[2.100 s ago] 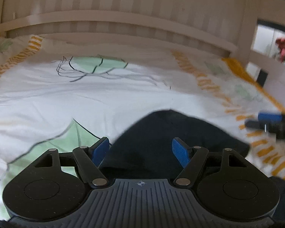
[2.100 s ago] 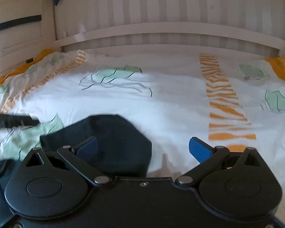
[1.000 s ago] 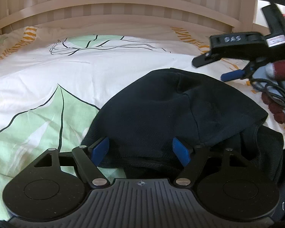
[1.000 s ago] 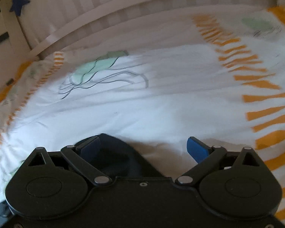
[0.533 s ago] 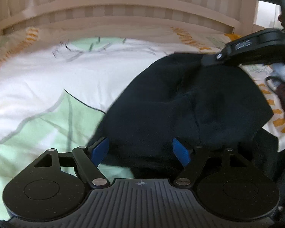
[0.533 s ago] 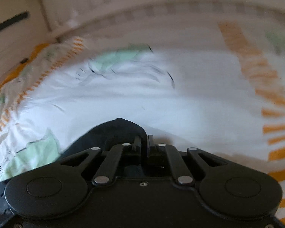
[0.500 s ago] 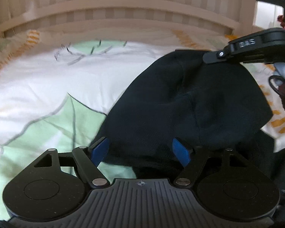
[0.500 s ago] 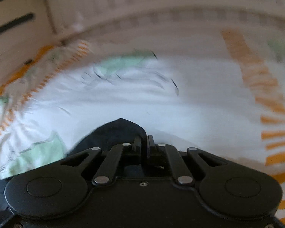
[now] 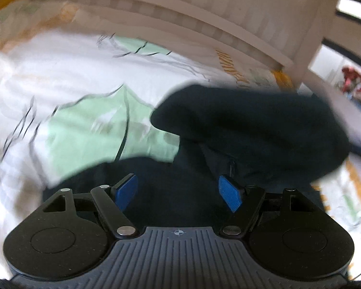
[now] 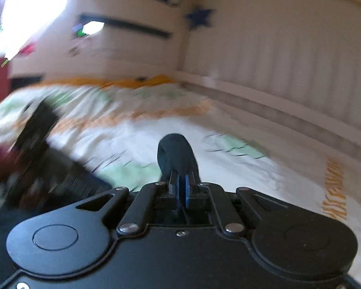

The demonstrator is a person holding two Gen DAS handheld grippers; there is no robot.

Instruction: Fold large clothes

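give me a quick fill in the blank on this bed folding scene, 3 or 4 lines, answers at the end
1. The right tool is ____ on a fold of the dark garment.
2. The left tool has its blue pads standing ____, with nothing pinched between them.
3. The dark garment lies on a white bed cover printed with ____ leaf shapes and orange stripes.
4. On the white bed frame in the right wrist view hangs a blue ____.

Missing words: shut; apart; green; star

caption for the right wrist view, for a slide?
Right gripper clamped shut on a fold of the dark garment, lifted over the patterned bedspread.
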